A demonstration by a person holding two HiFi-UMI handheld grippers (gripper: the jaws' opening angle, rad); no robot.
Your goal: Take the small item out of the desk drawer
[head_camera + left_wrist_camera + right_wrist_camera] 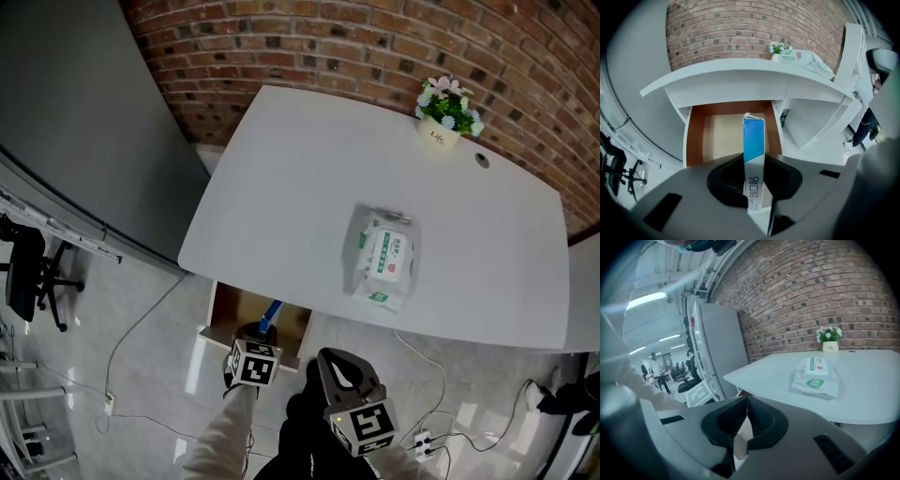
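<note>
Right gripper (339, 367) at 6 o'clock, jaws clenched, empty. Our left gripper (262, 331) grasps the blue-white box (271, 313) over the open drawer (234, 306).

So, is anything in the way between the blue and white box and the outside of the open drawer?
Nothing visible is. The left gripper has its jaws closed on the box over the open drawer. The desktop overhangs only the drawer's rear.
</note>
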